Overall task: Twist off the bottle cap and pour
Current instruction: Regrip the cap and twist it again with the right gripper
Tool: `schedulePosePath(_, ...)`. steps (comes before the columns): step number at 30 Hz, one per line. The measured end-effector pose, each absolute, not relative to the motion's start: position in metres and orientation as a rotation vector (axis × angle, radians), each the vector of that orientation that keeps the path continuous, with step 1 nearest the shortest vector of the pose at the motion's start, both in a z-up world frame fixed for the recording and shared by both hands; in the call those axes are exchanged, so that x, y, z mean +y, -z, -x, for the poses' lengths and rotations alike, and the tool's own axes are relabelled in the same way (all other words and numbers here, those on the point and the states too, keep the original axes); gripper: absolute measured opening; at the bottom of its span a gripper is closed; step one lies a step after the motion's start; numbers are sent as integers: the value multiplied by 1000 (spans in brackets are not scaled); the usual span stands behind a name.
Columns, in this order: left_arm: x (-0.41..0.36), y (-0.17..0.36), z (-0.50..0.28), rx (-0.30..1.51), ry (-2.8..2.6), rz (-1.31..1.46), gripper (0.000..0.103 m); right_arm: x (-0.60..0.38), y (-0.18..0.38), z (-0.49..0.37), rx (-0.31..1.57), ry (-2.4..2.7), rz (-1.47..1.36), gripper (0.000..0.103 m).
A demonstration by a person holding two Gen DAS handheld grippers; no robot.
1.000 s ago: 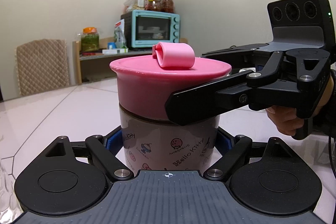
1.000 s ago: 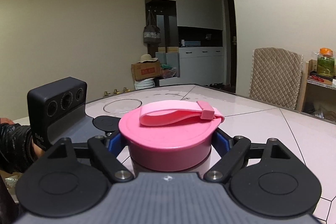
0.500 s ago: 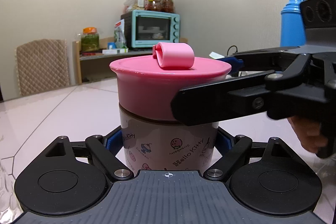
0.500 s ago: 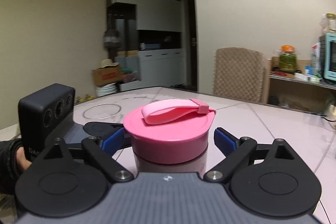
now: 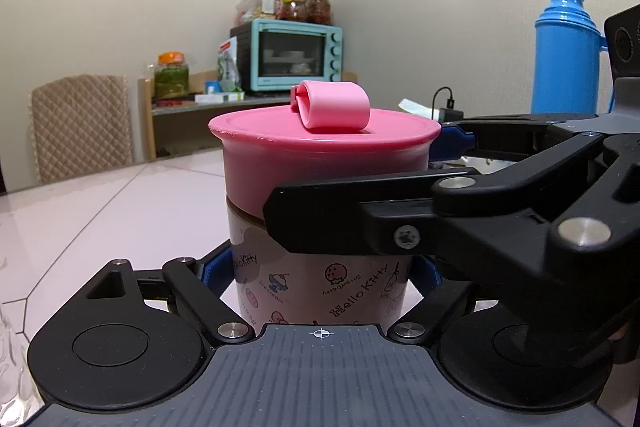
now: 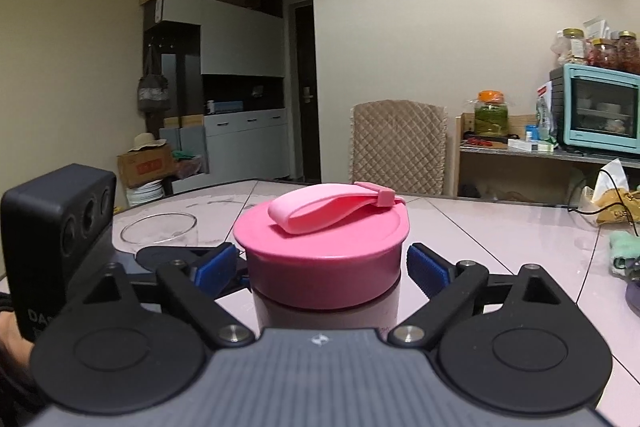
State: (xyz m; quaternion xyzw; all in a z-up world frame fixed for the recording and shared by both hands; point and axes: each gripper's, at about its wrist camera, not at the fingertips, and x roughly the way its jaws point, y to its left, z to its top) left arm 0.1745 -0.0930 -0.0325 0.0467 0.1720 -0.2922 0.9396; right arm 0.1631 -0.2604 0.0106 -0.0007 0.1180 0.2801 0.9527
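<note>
A Hello Kitty bottle [image 5: 320, 279] with a wide pink cap [image 5: 320, 151] and a pink strap loop stands on the pale table. My left gripper [image 5: 320, 267] is shut on the bottle's body, its blue pads pressed against both sides. My right gripper [image 6: 320, 267] is open around the pink cap [image 6: 324, 251], with a gap between each blue pad and the cap. In the left wrist view the right gripper's black finger [image 5: 360, 223] crosses in front of the cap from the right.
An empty clear glass [image 6: 160, 233] stands on the table beyond the left gripper. A blue thermos [image 5: 568, 51] stands at the right. A chair [image 6: 398, 147], a shelf with a teal oven [image 5: 296, 55], and a cable and cloths [image 6: 616, 219] lie beyond.
My right gripper has swung around the cap toward the left gripper's side and opened; its pads gripped the cap a second ago and now stand apart from it. The left gripper and bottle have stayed still.
</note>
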Motion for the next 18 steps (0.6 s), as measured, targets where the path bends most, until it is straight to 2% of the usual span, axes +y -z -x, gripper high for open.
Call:
schedulePosePath(7, -93, 32, -174, 351, 596, -95, 90, -252, -12, -161, 224, -512, 7, 93)
schedulePosePath(13, -93, 32, -175, 351, 597, -95, 90, -244, -12, -160, 238, -487, 29, 86)
schedulePosePath(18, -93, 33, -175, 351, 597, -95, 90, -242, -11, -158, 237, -494, 36, 85)
